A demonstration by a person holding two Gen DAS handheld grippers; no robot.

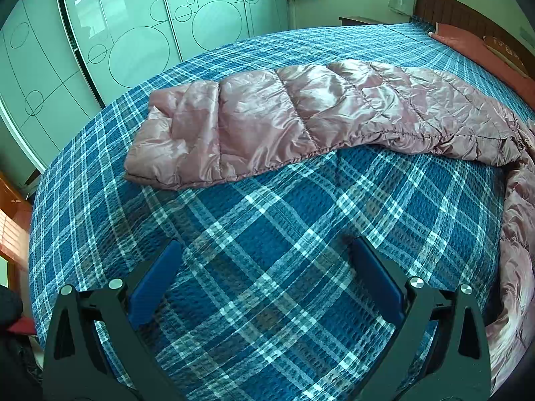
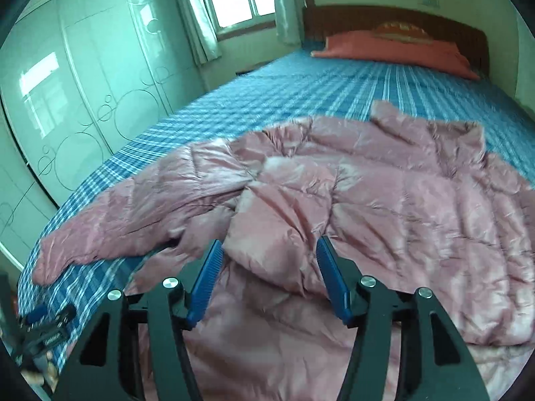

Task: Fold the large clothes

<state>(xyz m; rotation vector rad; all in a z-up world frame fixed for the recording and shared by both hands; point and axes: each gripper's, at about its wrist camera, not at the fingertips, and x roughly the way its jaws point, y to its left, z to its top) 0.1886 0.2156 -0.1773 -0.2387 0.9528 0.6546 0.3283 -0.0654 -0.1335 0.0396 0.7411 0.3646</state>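
**Pink jacket spread on the bed, both grippers released**

A pink quilted jacket (image 2: 384,200) lies spread over the blue plaid bedspread (image 1: 267,267) near the bed's foot edge. One sleeve (image 1: 267,117) stretches flat toward the wardrobe side. The right gripper (image 2: 269,250) hovers over the rumpled body of the jacket, jaws apart, nothing clamped between them. The left gripper (image 1: 265,250) hangs wide open over bare bedspread, just short of the sleeve. A red pillow (image 2: 394,50) sits at the headboard (image 2: 468,33).
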